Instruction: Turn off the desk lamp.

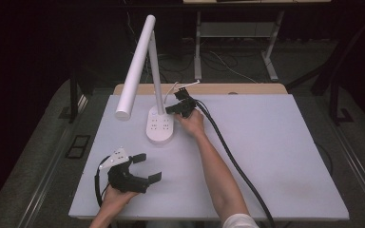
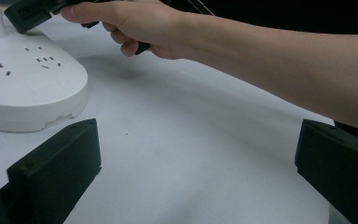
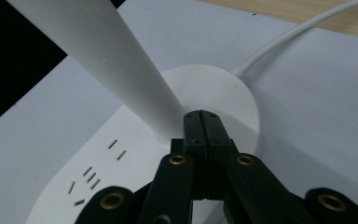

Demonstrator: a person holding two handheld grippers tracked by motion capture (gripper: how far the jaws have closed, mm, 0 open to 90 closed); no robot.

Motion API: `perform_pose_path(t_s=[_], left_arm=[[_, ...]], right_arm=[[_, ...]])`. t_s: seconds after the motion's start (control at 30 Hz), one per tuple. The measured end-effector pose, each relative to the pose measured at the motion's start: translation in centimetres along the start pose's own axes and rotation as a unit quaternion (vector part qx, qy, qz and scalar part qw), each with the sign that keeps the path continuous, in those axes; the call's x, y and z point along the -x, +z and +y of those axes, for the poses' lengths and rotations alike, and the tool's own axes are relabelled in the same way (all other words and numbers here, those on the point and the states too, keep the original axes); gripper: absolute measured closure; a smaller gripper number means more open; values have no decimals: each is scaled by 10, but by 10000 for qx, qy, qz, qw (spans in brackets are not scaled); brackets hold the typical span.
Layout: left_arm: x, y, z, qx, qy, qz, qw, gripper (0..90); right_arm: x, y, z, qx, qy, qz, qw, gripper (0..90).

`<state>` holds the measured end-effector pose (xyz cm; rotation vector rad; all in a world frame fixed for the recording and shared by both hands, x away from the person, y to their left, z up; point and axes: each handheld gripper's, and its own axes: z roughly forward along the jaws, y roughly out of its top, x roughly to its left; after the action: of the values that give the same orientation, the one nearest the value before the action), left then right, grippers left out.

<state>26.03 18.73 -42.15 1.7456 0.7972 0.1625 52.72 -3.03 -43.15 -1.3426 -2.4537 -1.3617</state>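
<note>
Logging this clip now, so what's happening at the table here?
A person works a hand-held gripper in each hand at a white table. The right hand-held gripper, jaws pressed shut with nothing between them, has its tip at the foot of the desk lamp stem, over the lamp base with its sockets. The left hand-held gripper rests near the front edge, jaws wide open, holding nothing.

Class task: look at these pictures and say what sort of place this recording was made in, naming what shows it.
Probably a lab or workshop: a covered work table, a bare desk frame with loose cables behind, and a white desk lamp.
</note>
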Motion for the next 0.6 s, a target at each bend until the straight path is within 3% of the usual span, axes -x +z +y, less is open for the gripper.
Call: perform_pose_path(t_s=[0.6], left_arm=[[1, 1, 0, 11, 9, -1, 10000, 0]], right_arm=[[2, 1, -3, 121, 73, 28, 9999, 900]])
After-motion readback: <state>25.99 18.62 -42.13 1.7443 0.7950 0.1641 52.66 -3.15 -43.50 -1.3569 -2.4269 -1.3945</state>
